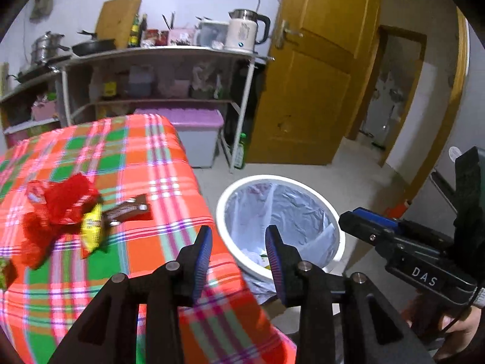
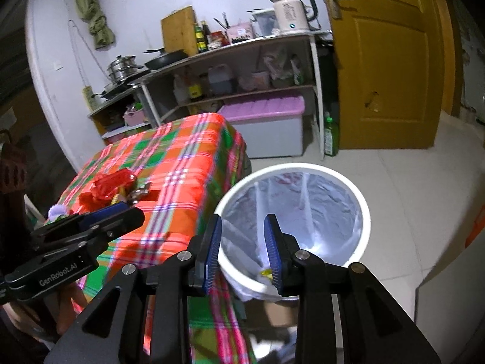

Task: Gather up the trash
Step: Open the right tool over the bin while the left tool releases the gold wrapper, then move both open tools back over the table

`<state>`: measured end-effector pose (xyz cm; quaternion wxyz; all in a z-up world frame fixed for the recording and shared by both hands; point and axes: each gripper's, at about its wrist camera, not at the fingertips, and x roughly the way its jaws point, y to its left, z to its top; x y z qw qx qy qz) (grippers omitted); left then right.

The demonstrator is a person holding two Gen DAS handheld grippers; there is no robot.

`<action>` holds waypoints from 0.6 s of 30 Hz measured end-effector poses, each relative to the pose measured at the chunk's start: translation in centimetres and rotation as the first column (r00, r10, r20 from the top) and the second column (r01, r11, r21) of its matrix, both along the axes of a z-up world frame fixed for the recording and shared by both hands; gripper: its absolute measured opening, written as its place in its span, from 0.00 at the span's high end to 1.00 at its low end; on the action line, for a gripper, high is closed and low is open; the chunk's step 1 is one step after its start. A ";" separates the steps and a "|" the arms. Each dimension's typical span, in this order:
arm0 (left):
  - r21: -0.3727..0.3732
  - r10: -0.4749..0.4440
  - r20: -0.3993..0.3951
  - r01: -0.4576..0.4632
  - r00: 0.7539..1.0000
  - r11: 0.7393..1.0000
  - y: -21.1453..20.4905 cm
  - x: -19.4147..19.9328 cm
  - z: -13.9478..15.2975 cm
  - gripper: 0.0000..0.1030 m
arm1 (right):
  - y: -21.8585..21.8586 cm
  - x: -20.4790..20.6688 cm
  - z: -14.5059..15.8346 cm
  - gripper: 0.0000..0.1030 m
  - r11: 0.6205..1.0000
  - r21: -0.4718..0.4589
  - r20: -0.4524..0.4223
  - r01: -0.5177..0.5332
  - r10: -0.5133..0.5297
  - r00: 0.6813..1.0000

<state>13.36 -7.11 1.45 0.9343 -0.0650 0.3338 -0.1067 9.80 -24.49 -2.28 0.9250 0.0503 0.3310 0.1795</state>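
A white trash bin (image 1: 230, 195) (image 2: 365, 221) lined with a clear bag stands on the floor beside the table; a yellow scrap (image 2: 266, 273) lies inside it. On the plaid tablecloth (image 1: 145, 157) (image 2: 182, 163) lie red crumpled wrappers (image 1: 60, 206) (image 2: 107, 186), a yellow wrapper (image 1: 92, 227) and a brown wrapper (image 1: 128, 210). My left gripper (image 1: 239, 242) hangs open over the table's edge with nothing between its fingers. My right gripper (image 2: 242, 230) is open and empty above the bin's near rim. Each gripper shows in the other's view.
A metal shelf (image 1: 157, 53) with a kettle (image 1: 245, 30), pans and bottles stands against the far wall. A purple-lidded storage box (image 1: 194, 127) and a green bottle (image 2: 330, 136) sit beside it. A yellow door (image 1: 318, 69) stands open to the right.
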 end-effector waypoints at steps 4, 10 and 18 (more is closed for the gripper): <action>-0.001 0.019 0.029 -0.018 0.999 1.000 1.3 -1.8 0.9 0.65 | 1.6 -1.1 0.8 0.70 0.999 -0.006 0.017 -0.036 0.036 0.999; 0.005 0.059 0.062 -0.059 0.996 0.998 3.1 -4.3 1.8 0.65 | 3.5 -2.6 1.5 0.70 0.996 -0.020 0.037 -0.087 0.088 0.995; 0.002 0.091 0.082 -0.092 0.992 0.996 5.0 -6.4 2.1 0.65 | 5.2 -4.2 2.1 0.70 0.990 -0.031 0.061 -0.136 0.137 0.989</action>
